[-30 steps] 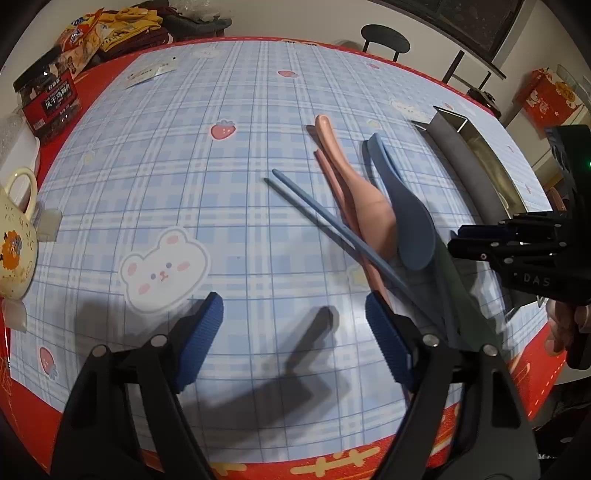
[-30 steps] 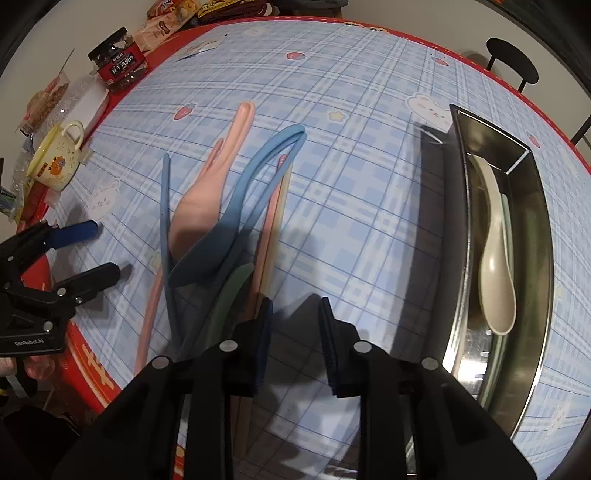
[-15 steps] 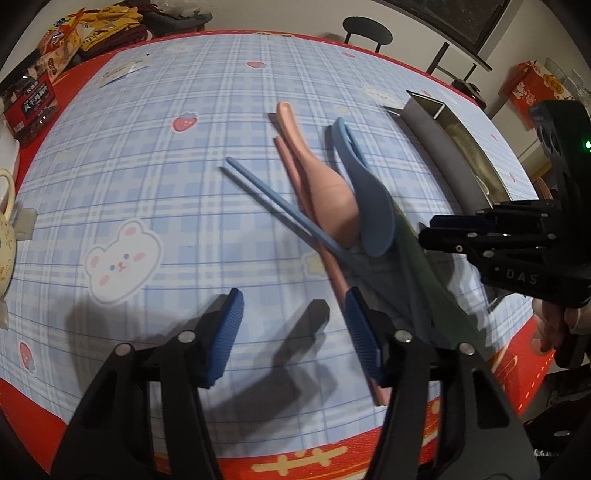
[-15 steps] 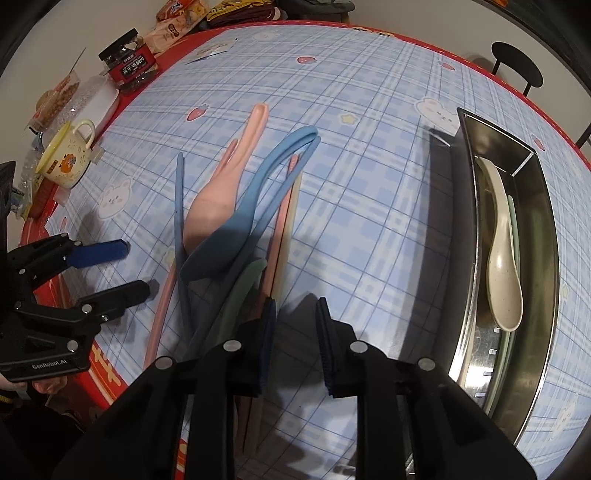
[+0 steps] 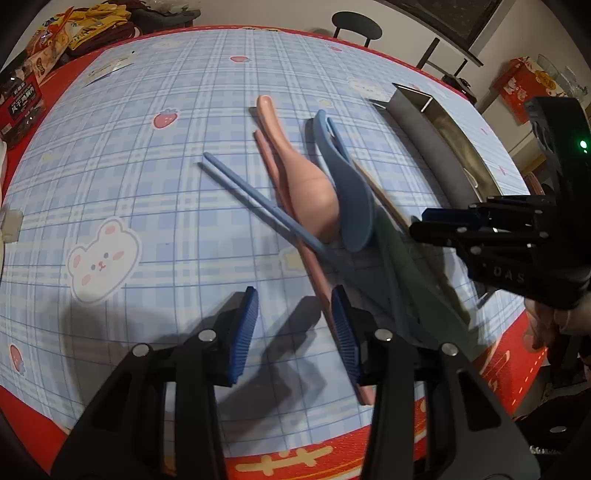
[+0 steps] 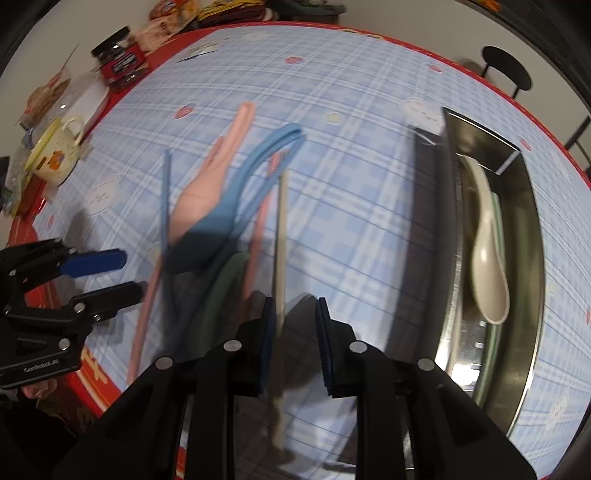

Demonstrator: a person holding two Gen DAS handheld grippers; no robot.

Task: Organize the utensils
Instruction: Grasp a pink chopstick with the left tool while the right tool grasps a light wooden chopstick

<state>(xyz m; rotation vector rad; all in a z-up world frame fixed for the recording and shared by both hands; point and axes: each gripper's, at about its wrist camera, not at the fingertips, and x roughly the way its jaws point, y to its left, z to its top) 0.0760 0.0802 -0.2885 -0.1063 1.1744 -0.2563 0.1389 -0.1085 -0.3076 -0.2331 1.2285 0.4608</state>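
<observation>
A heap of utensils lies on the plaid cloth: a pink spoon (image 5: 314, 188) (image 6: 199, 195), a blue spoon (image 5: 351, 206) (image 6: 221, 221), a dark green spoon (image 6: 221, 291), blue chopsticks (image 5: 251, 195) and a pink chopstick (image 5: 273, 173). My left gripper (image 5: 295, 325) (image 6: 129, 275) hangs over the heap's near end. Its jaws are closing with only cloth between them, and the pink chopstick passes under its right finger. My right gripper (image 6: 295, 314) (image 5: 417, 223) is narrowly open. A beige chopstick (image 6: 280, 221) runs between its pads beside the left one. A white spoon (image 6: 487, 251) lies in the steel tray (image 6: 532, 236) (image 5: 424, 129).
A yellow mug (image 6: 59, 158), a dark jar (image 6: 118, 62) and snack bags (image 5: 74, 26) crowd the table's far left edge. A black chair (image 6: 506, 70) stands beyond the table. The red table border runs just below both grippers.
My left gripper's jaws have narrowed a lot and it has shifted toward the utensil heap. The beige chopstick now shows between the right pads instead of beside the left finger.
</observation>
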